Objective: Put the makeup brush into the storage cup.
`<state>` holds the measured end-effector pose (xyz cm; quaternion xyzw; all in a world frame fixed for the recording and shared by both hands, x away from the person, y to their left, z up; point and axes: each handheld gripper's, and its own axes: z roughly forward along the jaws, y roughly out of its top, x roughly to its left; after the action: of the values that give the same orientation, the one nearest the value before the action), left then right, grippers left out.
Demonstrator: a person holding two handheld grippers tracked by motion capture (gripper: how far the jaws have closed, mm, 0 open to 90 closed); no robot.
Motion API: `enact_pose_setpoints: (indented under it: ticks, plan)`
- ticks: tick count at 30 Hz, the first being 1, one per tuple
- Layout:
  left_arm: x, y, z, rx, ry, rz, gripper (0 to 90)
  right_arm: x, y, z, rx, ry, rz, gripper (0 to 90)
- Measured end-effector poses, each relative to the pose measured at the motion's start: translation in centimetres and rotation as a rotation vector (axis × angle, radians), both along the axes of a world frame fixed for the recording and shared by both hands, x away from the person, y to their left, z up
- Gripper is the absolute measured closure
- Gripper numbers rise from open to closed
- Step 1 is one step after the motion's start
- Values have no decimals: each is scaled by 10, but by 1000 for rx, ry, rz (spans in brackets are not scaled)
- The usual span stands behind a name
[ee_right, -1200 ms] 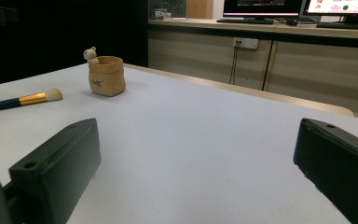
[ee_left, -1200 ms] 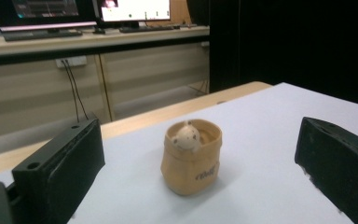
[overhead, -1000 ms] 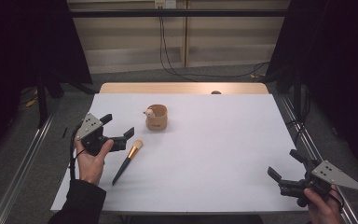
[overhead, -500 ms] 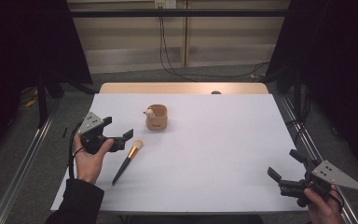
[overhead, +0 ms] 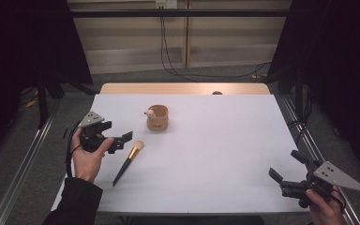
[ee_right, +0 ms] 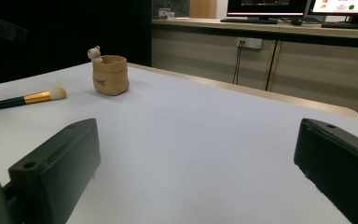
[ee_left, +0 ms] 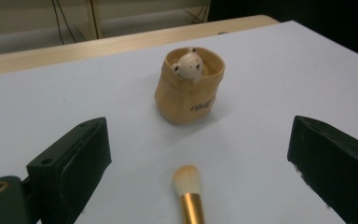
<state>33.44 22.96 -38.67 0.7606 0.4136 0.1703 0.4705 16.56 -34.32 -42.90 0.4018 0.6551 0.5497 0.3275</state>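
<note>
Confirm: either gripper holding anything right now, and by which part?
Nothing held. Left gripper is open, jaws apart beside the brush; right gripper is open over bare table.

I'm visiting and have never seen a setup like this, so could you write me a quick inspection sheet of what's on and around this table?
Surface: white table, wooden strip along the far edge.
Job's things: makeup brush lying flat, bristles toward the tan pot; pot upright with a small bear figure at its rim.
Clutter: nothing seen.
Grippers: left gripper open beside the brush bristles, empty; right gripper open near the table's right front corner, empty.
Cables: black cables on the back wall and floor.
Surroundings: dark curtains at both sides, monitors on a desk.
</note>
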Motion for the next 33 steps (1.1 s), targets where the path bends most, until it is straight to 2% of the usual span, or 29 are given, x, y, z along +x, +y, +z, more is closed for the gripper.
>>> enact_pose_setpoints:
  ticks: [6,8,13,16,17,22,24,25,26,29,31,33]
  plan:
    - [3,-3,1,87,74,-5,77,0,0,0,5,-3,2,0]
    - [5,-3,1,121,121,-19,85,0,0,0,1,1,3,0]
    - [9,-7,-2,151,219,-44,92,0,0,0,2,-1,2,0]
    - [12,-8,-2,121,286,-62,109,0,0,0,5,2,5,0]
    - [13,-9,-1,118,294,-63,105,0,0,0,5,2,5,0]
    - [17,-12,4,179,337,-65,105,0,0,0,4,3,6,0]
    - [19,-15,5,181,354,-61,108,0,0,0,3,1,5,0]
    - [19,-15,6,207,341,-66,124,0,0,0,4,0,8,0]
    - [20,-17,7,226,349,-66,139,0,0,0,5,1,9,0]
    - [23,-22,6,232,396,-93,120,0,0,0,5,2,6,0]
    - [24,-25,5,246,418,-74,120,0,0,0,6,-1,7,0]
    - [26,-27,3,266,440,-83,122,0,0,0,8,1,5,0]
